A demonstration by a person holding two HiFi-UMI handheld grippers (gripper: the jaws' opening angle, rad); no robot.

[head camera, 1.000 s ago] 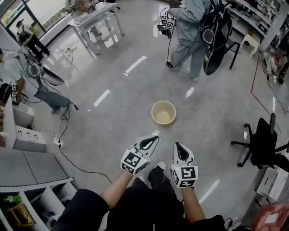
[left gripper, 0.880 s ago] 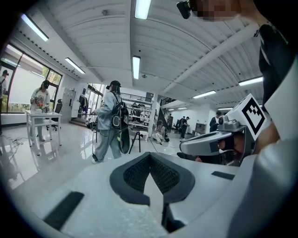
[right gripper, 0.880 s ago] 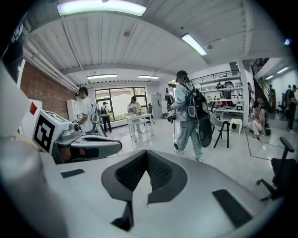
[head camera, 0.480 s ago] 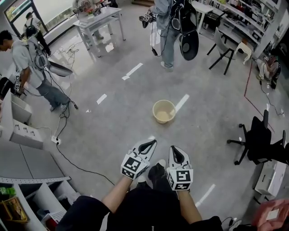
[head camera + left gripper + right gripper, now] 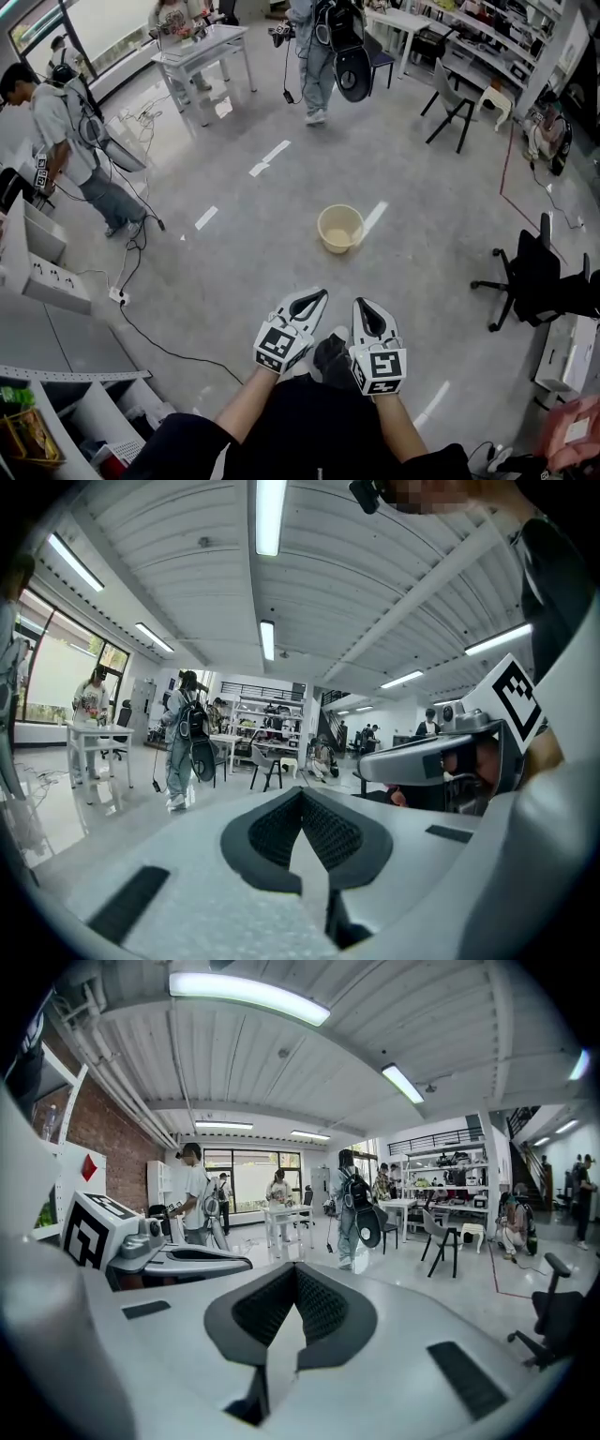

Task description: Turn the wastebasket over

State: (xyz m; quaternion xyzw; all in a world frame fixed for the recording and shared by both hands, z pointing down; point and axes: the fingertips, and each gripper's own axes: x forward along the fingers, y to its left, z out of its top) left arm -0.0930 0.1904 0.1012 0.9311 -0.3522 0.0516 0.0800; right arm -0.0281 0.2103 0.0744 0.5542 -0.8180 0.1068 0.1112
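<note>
floor (image 5: 234, 272): grey | white table (image 5: 197, 52) | ceiling striplights (image 5: 248, 996)

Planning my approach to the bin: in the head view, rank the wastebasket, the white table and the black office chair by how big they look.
1. black office chair, largest.
2. white table, only a little smaller than the chair. It stands farther from the camera, so their true sizes stay unsure.
3. wastebasket, clearly the smallest.
</note>
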